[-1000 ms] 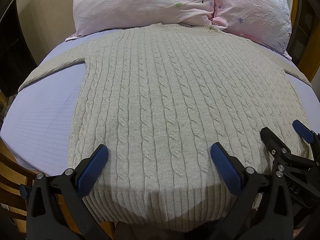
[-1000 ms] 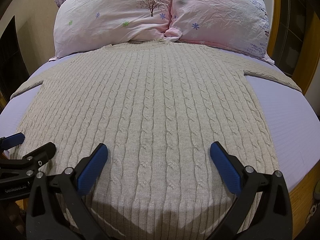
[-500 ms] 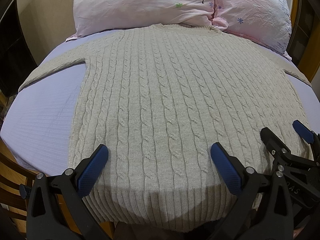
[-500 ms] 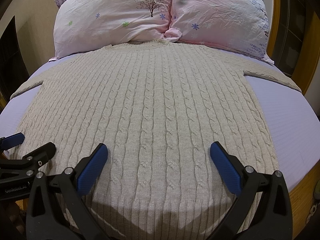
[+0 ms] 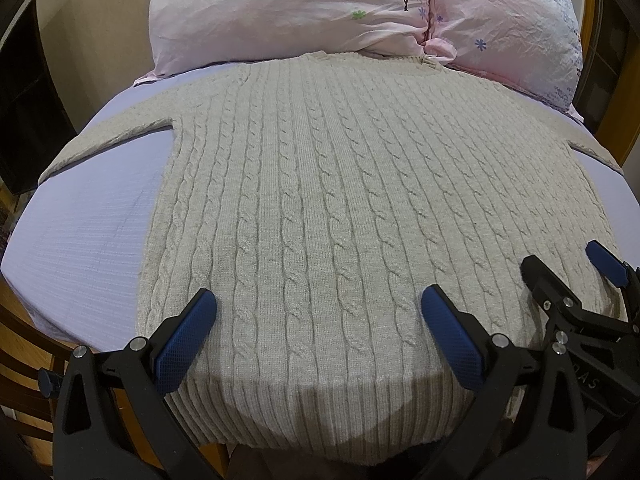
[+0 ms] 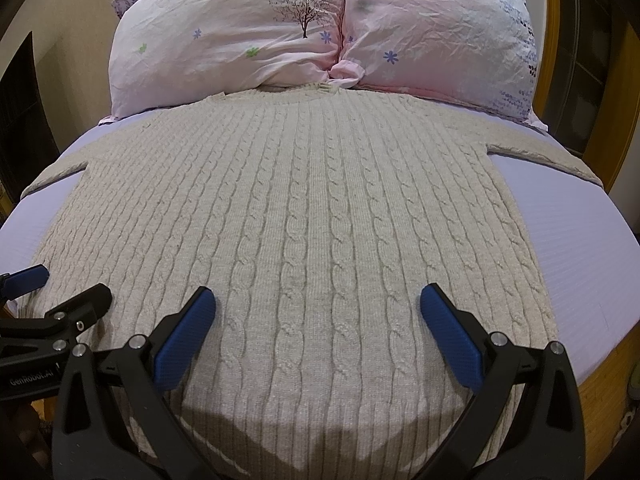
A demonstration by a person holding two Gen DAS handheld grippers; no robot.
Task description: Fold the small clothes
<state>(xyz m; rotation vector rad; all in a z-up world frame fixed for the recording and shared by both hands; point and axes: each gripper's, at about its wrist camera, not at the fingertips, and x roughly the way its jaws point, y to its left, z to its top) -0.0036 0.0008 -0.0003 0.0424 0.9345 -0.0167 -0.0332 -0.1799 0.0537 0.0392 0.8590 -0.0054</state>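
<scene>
While one beige cable-knit sweater lies flat and spread out on the bed, its collar toward the two pink pillows at the head and its two sleeves stretched out to either side, two tongs hover low over its ribbed hem. The left tongs are held level above the hem's left part with their blue-padded fingers spread wide and gripping nothing. The right tongs sit just beside them over the right part, equally spread and empty, each pair showing at the edge of the other's view.
</scene>
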